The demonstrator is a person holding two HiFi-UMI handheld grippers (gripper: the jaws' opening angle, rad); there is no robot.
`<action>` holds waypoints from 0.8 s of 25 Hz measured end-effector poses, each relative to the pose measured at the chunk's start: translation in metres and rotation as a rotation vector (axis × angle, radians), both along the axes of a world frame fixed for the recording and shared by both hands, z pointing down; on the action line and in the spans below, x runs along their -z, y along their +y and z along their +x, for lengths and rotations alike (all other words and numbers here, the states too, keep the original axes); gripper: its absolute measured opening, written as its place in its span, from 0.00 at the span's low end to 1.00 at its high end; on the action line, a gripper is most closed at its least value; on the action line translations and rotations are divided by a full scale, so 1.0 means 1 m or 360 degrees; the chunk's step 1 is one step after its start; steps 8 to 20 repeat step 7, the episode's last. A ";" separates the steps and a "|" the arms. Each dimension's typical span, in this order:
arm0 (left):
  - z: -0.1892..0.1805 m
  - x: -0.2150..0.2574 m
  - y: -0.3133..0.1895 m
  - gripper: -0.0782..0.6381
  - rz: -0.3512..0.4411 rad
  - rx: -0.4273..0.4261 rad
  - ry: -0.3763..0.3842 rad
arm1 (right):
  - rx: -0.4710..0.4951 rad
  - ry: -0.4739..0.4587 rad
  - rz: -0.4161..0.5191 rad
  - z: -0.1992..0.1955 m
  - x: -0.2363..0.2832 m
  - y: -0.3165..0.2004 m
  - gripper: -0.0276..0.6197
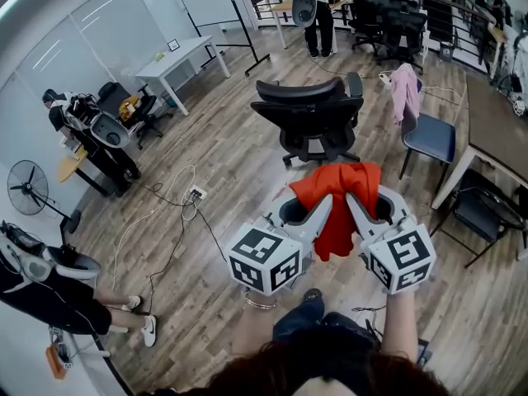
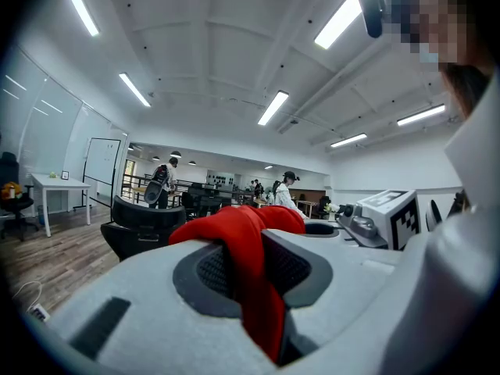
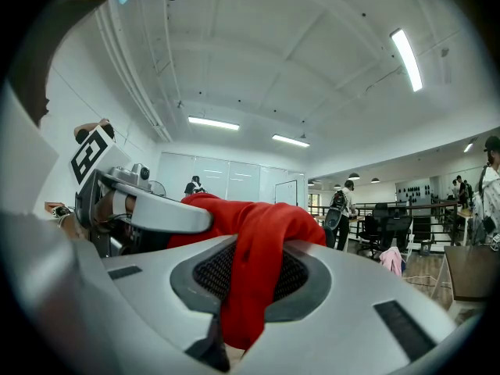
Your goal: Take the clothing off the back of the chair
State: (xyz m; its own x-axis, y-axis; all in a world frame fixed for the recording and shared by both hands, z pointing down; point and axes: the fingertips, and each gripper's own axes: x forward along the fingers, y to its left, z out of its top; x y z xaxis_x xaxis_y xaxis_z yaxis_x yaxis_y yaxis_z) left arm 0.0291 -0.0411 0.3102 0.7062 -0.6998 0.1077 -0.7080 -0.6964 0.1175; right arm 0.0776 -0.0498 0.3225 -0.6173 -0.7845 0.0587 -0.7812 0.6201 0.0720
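A red garment (image 1: pixel 338 200) hangs in the air in front of me, stretched between both grippers. My left gripper (image 1: pixel 327 205) is shut on one edge of it, and the red cloth (image 2: pixel 248 264) runs down between its jaws. My right gripper (image 1: pixel 353 203) is shut on the other edge, where a fold of cloth (image 3: pixel 254 264) is pinched between the pads. The black office chair (image 1: pixel 311 115) stands just beyond the garment with its back bare. Both grippers point roughly level, close together.
A blue chair (image 1: pixel 426 134) with a pink cloth (image 1: pixel 404 89) on its back stands at the right, next to a brown table (image 1: pixel 495 134). A white table (image 1: pixel 177 60) is far left. Cables and a power strip (image 1: pixel 196 193) lie on the wood floor. Several people stand around.
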 end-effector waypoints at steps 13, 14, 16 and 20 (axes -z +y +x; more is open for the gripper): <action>-0.008 0.001 -0.009 0.23 0.0016 -0.0030 -0.0002 | -0.0008 -0.0010 -0.0007 -0.009 0.000 -0.010 0.17; -0.008 0.001 -0.009 0.23 0.0016 -0.0030 -0.0002 | -0.0008 -0.0010 -0.0007 -0.009 0.000 -0.010 0.17; -0.008 0.001 -0.009 0.23 0.0016 -0.0030 -0.0002 | -0.0008 -0.0010 -0.0007 -0.009 0.000 -0.010 0.17; -0.008 0.001 -0.009 0.23 0.0016 -0.0030 -0.0002 | -0.0008 -0.0010 -0.0007 -0.009 0.000 -0.010 0.17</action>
